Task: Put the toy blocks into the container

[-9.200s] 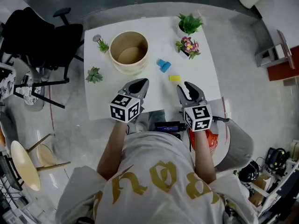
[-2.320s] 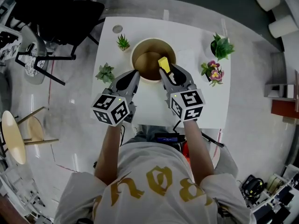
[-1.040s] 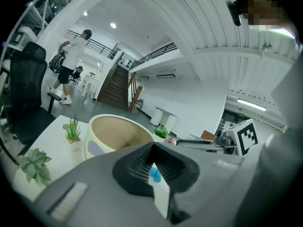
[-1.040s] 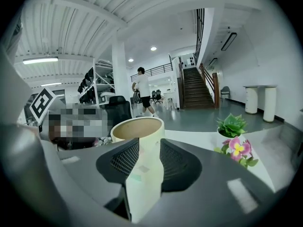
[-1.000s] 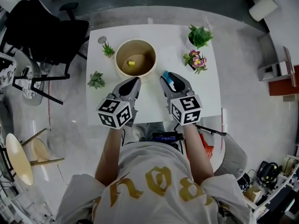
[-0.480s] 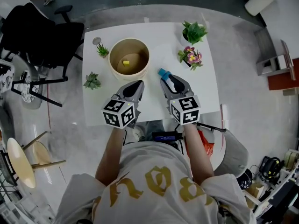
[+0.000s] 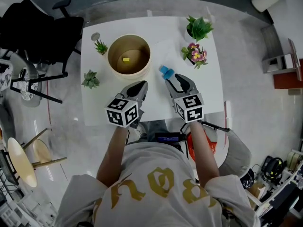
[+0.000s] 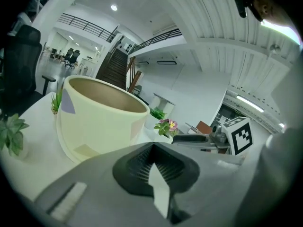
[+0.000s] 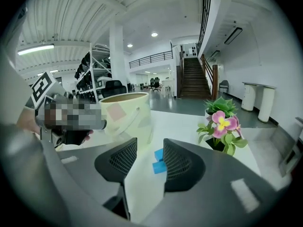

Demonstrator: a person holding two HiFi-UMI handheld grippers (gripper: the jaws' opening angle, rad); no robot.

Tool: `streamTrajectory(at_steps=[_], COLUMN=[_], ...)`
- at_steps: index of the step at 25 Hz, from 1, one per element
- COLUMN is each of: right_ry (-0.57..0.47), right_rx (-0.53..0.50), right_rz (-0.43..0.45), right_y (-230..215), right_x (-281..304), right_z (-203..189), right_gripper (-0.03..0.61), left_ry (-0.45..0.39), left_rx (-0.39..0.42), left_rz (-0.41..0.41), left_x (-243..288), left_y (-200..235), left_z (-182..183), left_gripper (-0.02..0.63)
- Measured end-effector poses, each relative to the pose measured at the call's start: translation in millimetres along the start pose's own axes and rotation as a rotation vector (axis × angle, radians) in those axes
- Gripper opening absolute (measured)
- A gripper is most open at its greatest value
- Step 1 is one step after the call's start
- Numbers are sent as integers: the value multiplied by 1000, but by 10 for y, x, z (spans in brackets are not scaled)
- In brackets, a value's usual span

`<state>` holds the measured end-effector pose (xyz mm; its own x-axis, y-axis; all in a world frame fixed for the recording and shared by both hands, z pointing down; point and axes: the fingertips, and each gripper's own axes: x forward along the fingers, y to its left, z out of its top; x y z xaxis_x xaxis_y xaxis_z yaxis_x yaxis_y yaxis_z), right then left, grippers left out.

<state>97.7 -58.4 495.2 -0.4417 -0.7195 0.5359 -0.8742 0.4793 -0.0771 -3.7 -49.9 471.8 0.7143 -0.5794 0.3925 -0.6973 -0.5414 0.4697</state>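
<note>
Left tongs (image 7: pixel 139 85) sit closed and empty, while right tongs' (image 7: pixel 176 80) ribbed pads (image 9: pixel 124 159), just opening with nothing between, face squarish blue blocks (image 7: pixel 165 72) at eleven o'clock.

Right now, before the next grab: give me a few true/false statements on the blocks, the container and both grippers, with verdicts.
1. A yellow block lies inside the container. True.
2. The blue block is in the container too. False: it lies on the table, just ahead of the right gripper.
3. The right gripper is shut on the blue block. False: its jaws stand apart and have just been opening. Nothing is gripped, and the block sits beyond the tips.
4. The left gripper is shut with nothing in it. True.
</note>
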Motion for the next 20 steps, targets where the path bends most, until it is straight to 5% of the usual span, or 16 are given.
streamTrajectory(at_steps=[20], right_ry=[200], right_rx=[-129], right_rz=[39], right_y=[-228], right_x=[448], right_z=[-580], right_gripper=[256], left_ry=[119], left_rx=[-99], left_rz=[7], left_x=[381], left_y=[260], left_z=[-456], left_gripper=[2])
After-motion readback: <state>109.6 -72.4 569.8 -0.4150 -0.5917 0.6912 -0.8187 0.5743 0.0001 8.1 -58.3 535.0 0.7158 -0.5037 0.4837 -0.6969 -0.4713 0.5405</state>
